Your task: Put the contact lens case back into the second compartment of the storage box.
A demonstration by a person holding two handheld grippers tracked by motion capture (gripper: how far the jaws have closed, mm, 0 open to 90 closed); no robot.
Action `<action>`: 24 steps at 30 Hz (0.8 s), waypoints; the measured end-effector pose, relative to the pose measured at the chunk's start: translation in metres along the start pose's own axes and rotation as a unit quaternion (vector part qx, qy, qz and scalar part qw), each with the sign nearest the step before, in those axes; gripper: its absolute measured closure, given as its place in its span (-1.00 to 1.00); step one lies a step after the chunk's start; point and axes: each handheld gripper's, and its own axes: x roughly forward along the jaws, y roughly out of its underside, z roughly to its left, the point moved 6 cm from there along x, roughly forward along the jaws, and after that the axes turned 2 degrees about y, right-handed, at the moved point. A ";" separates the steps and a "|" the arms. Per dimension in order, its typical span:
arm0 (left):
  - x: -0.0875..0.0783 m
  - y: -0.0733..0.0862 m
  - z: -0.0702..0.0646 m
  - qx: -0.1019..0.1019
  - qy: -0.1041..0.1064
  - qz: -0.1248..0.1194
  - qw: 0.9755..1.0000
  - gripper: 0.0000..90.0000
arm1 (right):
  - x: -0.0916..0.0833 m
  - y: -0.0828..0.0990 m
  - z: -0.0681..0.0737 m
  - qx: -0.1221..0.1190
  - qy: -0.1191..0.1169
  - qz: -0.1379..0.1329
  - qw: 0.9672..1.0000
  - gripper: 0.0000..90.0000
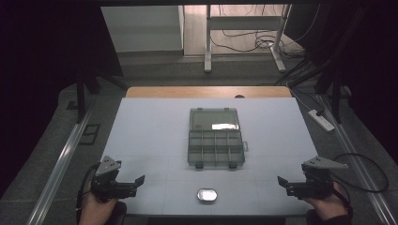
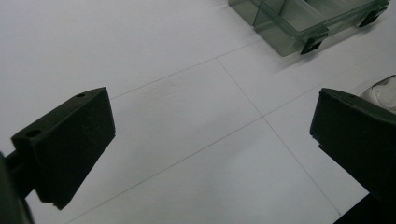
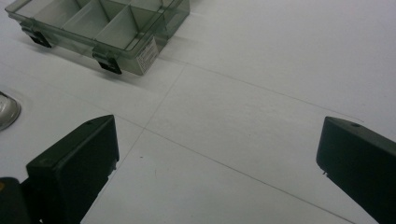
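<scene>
A clear grey compartment box (image 1: pixel 216 138) lies open in the middle of the white table, its lid folded back away from me. Its near corner with black latches shows in the left gripper view (image 2: pixel 299 23) and in the right gripper view (image 3: pixel 102 32). A small oval metal tin (image 1: pixel 207 195) sits near the front edge; its edge peeks into the left gripper view (image 2: pixel 384 91) and the right gripper view (image 3: pixel 7 109). My left gripper (image 1: pixel 133 183) rests at the front left, open and empty. My right gripper (image 1: pixel 287 183) rests at the front right, open and empty.
The white table (image 1: pixel 155 126) has a wooden strip at its far edge. Beyond it stand a metal frame (image 1: pixel 244 37) and loose cables on the floor. A power strip (image 1: pixel 321 119) lies off the right side.
</scene>
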 end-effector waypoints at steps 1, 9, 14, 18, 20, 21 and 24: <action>0.000 0.000 0.000 0.002 0.000 0.001 1.000 -1.00 | 0.000 0.000 0.000 0.001 0.000 0.001 1.000 -1.00; 0.001 0.001 -0.001 0.010 0.006 0.007 1.000 -0.99 | 0.001 0.000 0.001 -0.003 -0.003 0.008 1.000 -1.00; 0.002 0.001 -0.002 0.012 0.010 0.009 1.000 -0.99 | 0.002 0.000 0.002 -0.007 -0.009 0.008 1.000 -1.00; 0.002 0.001 -0.002 0.014 0.009 0.011 1.000 -0.98 | 0.001 0.000 0.004 -0.017 -0.011 0.008 1.000 -1.00; 0.002 0.001 -0.002 0.012 0.010 0.011 1.000 -0.98 | 0.002 0.000 0.005 -0.020 -0.013 0.011 1.000 -1.00; 0.002 0.001 -0.002 0.011 0.010 0.011 1.000 -0.98 | 0.002 0.000 0.005 -0.021 -0.015 0.012 1.000 -1.00; 0.002 0.001 -0.001 0.010 0.010 0.010 1.000 -0.98 | 0.002 0.000 0.005 -0.021 -0.019 0.014 1.000 -1.00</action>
